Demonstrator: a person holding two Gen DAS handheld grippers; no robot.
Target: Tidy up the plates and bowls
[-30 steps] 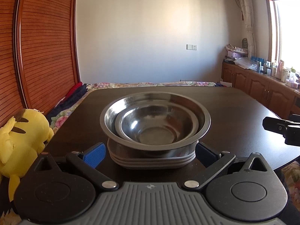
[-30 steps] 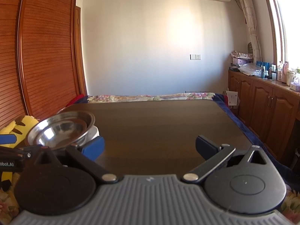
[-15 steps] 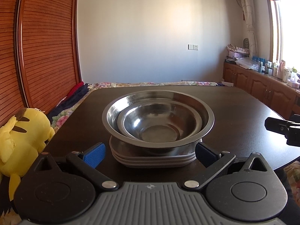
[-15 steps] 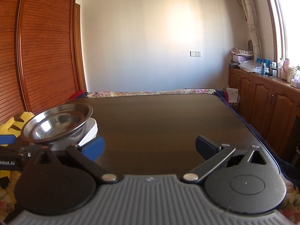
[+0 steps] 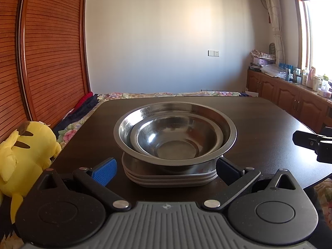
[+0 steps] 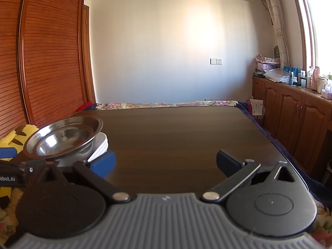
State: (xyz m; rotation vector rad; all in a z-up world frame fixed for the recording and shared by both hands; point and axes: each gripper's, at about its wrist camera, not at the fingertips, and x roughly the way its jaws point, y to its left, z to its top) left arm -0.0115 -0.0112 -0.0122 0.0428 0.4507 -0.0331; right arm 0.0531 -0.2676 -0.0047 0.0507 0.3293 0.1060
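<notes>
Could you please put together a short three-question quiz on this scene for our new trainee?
1. True or false: the smaller steel bowl sits nested inside the larger steel bowl.
2. What do the bowls rest on? A) the bare table B) a stack of white plates C) the yellow plush toy
3. Fill in: both the left gripper and the right gripper are ____, holding nothing.

Key
1. True.
2. B: the stack of white plates lies on the dark table; the yellow plush toy is off its edge.
3. Open.
</notes>
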